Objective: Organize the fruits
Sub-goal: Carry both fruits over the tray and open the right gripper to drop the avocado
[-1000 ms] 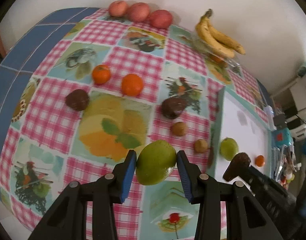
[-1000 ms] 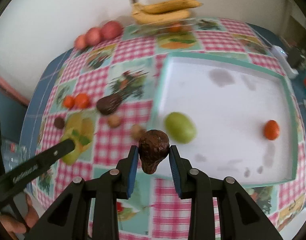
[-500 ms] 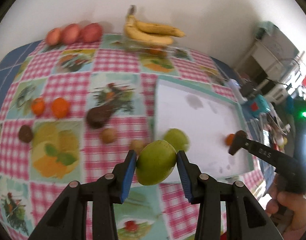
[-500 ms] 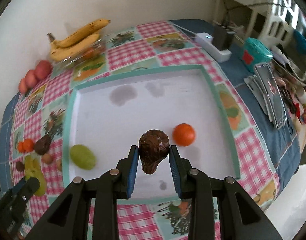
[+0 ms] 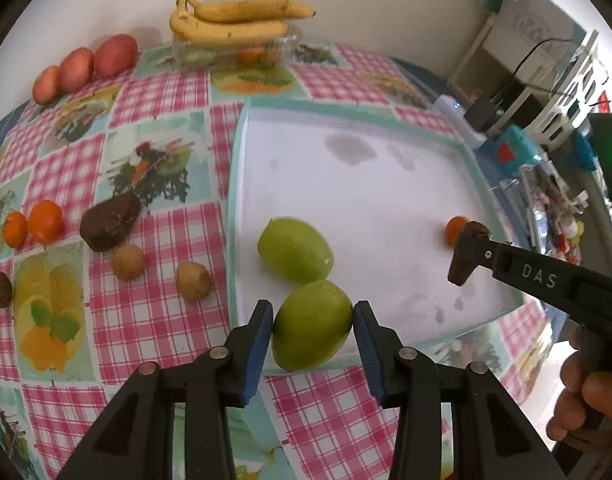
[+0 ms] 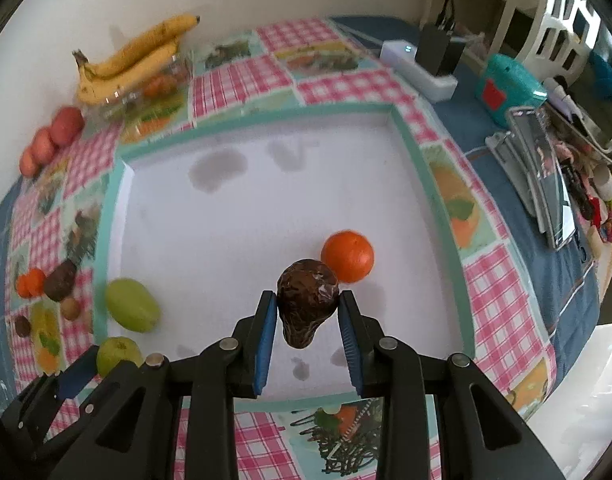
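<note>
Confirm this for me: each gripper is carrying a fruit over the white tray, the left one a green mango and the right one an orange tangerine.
Not quite. The right gripper is shut on a dark brown avocado, not an orange tangerine; the right wrist view shows the tangerine lying loose on the white tray just beyond it. The rest holds: the left gripper carries a green mango over the tray's near edge.

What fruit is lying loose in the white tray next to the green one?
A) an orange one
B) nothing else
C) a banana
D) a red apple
A: a small orange fruit lies on the white tray, across from the loose green fruit.
</note>
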`<state>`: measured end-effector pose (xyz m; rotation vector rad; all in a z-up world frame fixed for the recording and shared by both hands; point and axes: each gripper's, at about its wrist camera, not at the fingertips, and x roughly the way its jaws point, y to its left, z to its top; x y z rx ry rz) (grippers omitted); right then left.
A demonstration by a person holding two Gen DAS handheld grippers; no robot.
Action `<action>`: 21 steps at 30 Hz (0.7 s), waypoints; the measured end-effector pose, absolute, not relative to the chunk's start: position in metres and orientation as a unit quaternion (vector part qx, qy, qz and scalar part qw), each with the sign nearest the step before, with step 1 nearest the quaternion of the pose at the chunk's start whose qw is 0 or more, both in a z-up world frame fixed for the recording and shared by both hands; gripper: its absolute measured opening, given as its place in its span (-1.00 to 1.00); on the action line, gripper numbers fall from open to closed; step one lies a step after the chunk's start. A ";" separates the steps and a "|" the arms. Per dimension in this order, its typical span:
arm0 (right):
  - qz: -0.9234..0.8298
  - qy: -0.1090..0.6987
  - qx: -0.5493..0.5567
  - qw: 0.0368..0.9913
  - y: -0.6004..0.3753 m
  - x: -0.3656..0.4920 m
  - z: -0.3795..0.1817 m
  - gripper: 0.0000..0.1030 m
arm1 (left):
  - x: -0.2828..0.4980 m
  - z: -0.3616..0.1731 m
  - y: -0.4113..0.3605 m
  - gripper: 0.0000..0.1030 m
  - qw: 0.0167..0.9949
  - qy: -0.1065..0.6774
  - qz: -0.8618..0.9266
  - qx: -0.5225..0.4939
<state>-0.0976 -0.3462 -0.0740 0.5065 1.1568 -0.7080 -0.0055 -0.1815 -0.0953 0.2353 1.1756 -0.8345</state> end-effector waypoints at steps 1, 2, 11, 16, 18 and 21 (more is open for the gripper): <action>-0.323 0.535 0.231 0.746 -0.346 -0.097 -0.078 -0.36 | -0.004 -0.098 -0.182 -0.14 0.745 0.539 -0.378 0.109; -0.323 0.537 0.231 0.744 -0.346 -0.098 -0.079 -0.36 | -0.004 -0.099 -0.182 -0.14 0.744 0.541 -0.376 0.109; -0.321 0.556 0.222 0.734 -0.345 -0.096 -0.091 -0.36 | 0.002 -0.111 -0.182 -0.14 0.742 0.557 -0.359 0.103; -0.317 0.560 0.219 0.733 -0.342 -0.095 -0.093 -0.36 | -0.001 -0.113 -0.185 -0.14 0.744 0.550 -0.360 0.118; -0.316 0.562 0.220 0.732 -0.343 -0.095 -0.095 -0.36 | 0.000 -0.113 -0.185 -0.14 0.743 0.552 -0.360 0.116; -0.315 0.565 0.220 0.730 -0.343 -0.094 -0.097 -0.36 | 0.000 -0.112 -0.186 -0.14 0.741 0.556 -0.360 0.113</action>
